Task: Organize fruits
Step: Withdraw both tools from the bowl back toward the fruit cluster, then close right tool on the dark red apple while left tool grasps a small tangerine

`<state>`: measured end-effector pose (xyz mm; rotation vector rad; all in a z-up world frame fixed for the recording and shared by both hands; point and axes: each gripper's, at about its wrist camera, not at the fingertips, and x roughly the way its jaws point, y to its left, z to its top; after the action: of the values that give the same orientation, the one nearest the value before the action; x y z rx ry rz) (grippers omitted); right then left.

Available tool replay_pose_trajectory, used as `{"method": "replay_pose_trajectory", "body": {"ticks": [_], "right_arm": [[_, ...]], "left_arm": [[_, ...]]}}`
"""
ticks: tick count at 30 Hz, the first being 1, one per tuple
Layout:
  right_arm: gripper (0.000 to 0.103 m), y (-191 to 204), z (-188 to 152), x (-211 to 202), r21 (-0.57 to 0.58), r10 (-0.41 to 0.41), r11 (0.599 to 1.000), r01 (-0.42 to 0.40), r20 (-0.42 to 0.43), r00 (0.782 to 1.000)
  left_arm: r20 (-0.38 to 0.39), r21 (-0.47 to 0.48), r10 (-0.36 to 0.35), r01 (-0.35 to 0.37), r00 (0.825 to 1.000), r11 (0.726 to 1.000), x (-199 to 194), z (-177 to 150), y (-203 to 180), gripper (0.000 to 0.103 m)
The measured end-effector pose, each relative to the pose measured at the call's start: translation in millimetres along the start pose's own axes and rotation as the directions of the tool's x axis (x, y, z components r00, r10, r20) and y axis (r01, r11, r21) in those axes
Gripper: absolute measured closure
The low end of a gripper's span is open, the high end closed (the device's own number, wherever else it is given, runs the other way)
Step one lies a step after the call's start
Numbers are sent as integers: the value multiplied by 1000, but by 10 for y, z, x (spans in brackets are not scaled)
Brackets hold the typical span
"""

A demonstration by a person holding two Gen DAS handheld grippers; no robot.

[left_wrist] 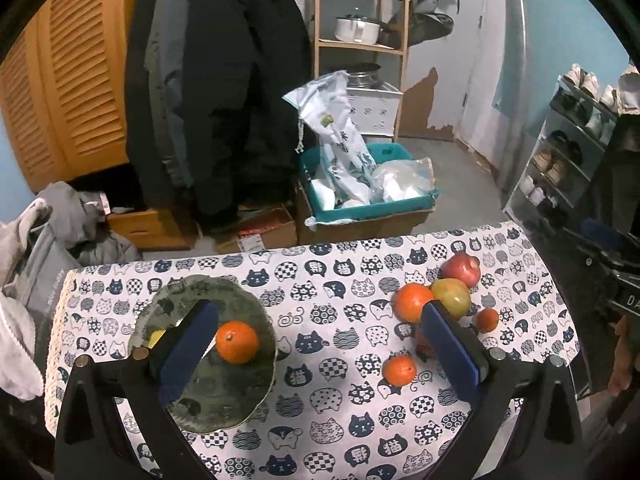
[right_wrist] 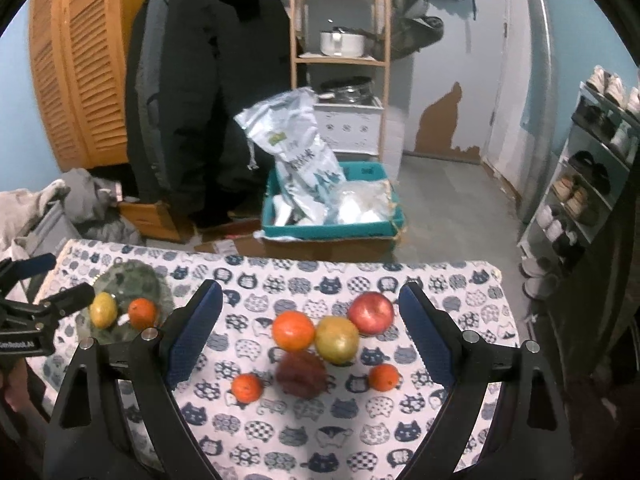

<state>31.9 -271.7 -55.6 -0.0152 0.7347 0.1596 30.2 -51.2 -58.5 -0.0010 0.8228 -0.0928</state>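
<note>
A green plate [left_wrist: 224, 396] sits at the table's left and holds an orange [left_wrist: 237, 341] and a yellow fruit [left_wrist: 157, 337], half hidden by a finger. My left gripper [left_wrist: 320, 344] is open and empty above the table, its left finger over the plate. In the right wrist view the plate [right_wrist: 132, 280] holds the yellow fruit [right_wrist: 103, 309] and the orange [right_wrist: 142, 313]. My right gripper [right_wrist: 310, 336] is open and empty above a cluster: a red apple [right_wrist: 370, 313], a yellow-green fruit [right_wrist: 337, 339], a large orange [right_wrist: 293, 330], a dark red fruit [right_wrist: 301, 373], two small oranges [right_wrist: 246, 387] [right_wrist: 383, 377].
The table wears a cat-print cloth [left_wrist: 344, 416]. Beyond its far edge stand a teal crate [left_wrist: 360, 208] with bags on a cardboard box, hanging dark coats [left_wrist: 224, 92], a wooden shelf [left_wrist: 360, 40] and a shoe rack [left_wrist: 568, 152]. Grey clothes [left_wrist: 60, 232] lie left.
</note>
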Motion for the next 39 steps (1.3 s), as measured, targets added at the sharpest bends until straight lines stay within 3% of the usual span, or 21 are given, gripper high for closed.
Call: {"method": "replay_pose_trajectory", "body": {"ticks": [20, 28, 39], "right_arm": [[13, -71, -365, 718, -9, -15, 1000, 13, -187, 982], [13, -3, -621, 1216, 3, 5, 1000, -4, -318, 948], [13, 81, -880, 1632, 1, 14, 1000, -15, -426, 905]], "left_arm": [[-144, 14, 40, -39, 989, 999, 707, -180, -61, 1], [-204, 50, 67, -58, 977, 997, 1017, -292, -123, 1], [-278, 57, 70, -56, 958, 997, 1363, -454, -158, 1]]}}
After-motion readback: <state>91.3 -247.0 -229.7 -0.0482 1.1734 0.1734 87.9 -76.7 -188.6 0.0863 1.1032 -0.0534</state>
